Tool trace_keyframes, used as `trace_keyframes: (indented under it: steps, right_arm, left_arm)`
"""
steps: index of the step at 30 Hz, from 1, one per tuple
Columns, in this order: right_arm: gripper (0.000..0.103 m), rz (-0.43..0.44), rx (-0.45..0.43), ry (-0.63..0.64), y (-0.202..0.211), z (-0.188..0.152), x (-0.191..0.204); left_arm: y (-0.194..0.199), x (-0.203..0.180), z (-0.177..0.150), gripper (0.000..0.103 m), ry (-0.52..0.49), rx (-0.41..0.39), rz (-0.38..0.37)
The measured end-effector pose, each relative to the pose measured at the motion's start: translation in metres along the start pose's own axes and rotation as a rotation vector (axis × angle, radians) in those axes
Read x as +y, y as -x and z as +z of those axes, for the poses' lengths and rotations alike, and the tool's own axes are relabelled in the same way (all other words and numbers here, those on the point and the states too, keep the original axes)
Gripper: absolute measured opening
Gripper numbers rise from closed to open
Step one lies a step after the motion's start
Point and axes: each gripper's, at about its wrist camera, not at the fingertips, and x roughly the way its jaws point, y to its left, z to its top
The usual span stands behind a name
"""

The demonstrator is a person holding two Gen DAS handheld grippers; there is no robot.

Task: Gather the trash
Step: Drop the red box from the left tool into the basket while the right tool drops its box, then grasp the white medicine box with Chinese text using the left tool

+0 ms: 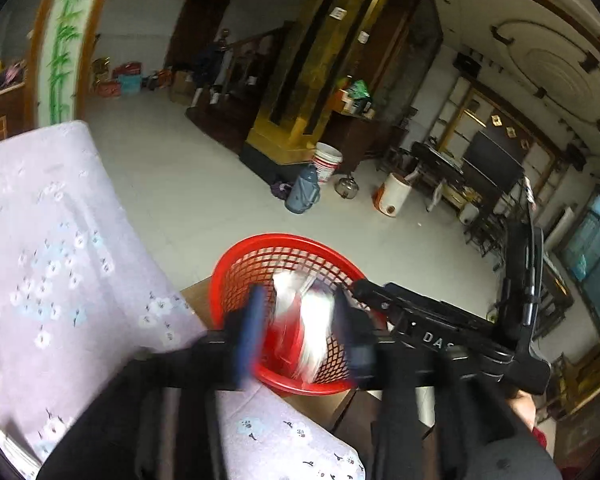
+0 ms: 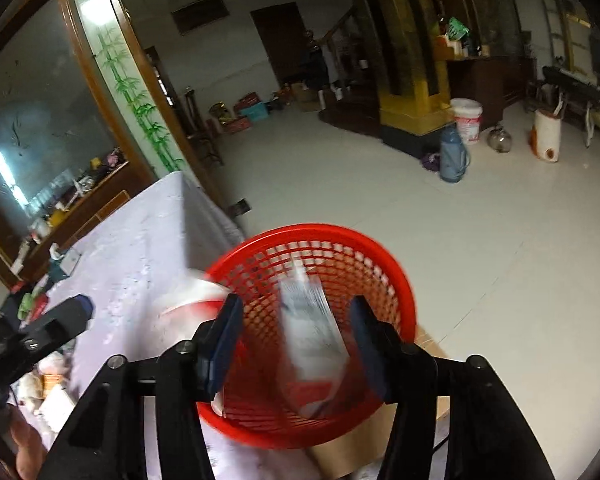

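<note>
A red mesh basket point(image 1: 284, 240) point(image 2: 312, 230) stands on a cardboard box beside the table. In the left wrist view my left gripper point(image 1: 302, 332) is open above it, and a blurred white and red wrapper point(image 1: 316, 332) shows between its fingers without touching them. The right gripper point(image 1: 440, 336) reaches in from the right. In the right wrist view my right gripper point(image 2: 298, 340) is open over the basket, with a blurred white packet point(image 2: 312, 340) with a red end loose inside. Another white and red blur point(image 2: 192, 300) sits at the basket's left rim. The left gripper point(image 2: 72, 312) is at far left.
A table under a lilac flowered cloth point(image 1: 40, 240) point(image 2: 140, 240) lies left of the basket, with small clutter point(image 2: 40, 308) at its near end. The cardboard box point(image 2: 380, 440) is under the basket. On the tiled floor beyond stand a blue thermos point(image 1: 302, 192) and a white bucket point(image 1: 327, 162).
</note>
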Motion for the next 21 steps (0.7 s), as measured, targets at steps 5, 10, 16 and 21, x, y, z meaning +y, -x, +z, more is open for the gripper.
trace_keyframes:
  steps: [5, 10, 16, 21]
  right_arm:
    - [0.06, 0.088, -0.004, 0.021, 0.016, -0.009, 0.012]
    - [0.06, 0.249, 0.042, 0.06, 0.023, -0.023, 0.045]
    - [0.062, 0.343, 0.085, 0.168, 0.027, -0.045, 0.099]
    - [0.062, 0.378, 0.112, 0.23, 0.028, -0.066, 0.129]
  left_arm:
    - [0.032, 0.012, -0.011, 0.057, 0.019, -0.013, 0.052]
    - [0.087, 0.038, -0.031, 0.067, 0.022, -0.025, 0.133]
    - [0.149, 0.092, -0.06, 0.078, 0.033, 0.001, 0.261]
    - [0.179, 0.146, -0.089, 0.079, 0.07, 0.069, 0.375]
